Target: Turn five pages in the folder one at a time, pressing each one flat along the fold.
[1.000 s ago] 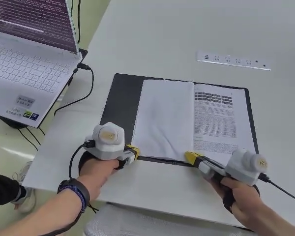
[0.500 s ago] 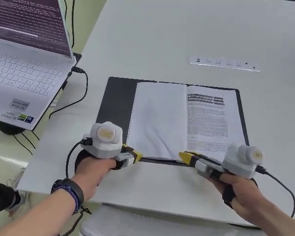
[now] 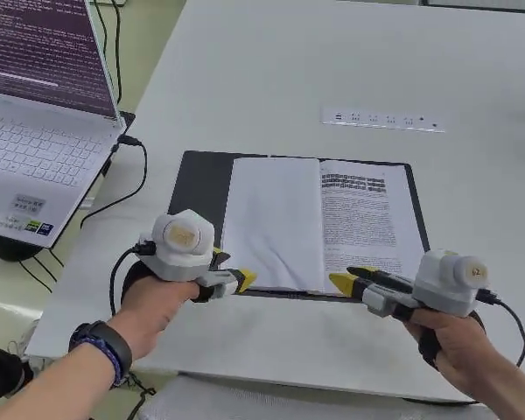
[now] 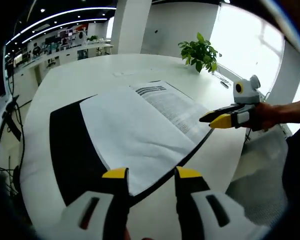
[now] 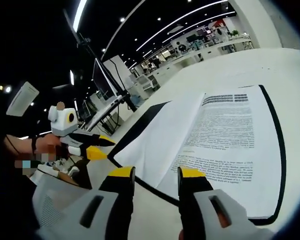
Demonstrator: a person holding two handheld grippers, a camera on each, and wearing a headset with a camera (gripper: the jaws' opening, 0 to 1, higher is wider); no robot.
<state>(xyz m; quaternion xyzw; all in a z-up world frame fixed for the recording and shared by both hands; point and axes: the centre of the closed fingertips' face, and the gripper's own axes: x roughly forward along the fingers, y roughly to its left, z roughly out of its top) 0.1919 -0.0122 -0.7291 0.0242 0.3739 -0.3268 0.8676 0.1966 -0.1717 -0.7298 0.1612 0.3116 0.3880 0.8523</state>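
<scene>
White laptop left of folder; power strip beyond

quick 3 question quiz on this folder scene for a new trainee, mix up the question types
1. True or false: the left gripper is shut on a page of the folder.
2. In the head view, which page of the open folder carries printed text? A: the left page. B: the right page. C: both pages.
3. Fill in: on the table, left of the folder, stands an open ____.

Key
1. False: its fingers stand apart.
2. B.
3. laptop.
</scene>
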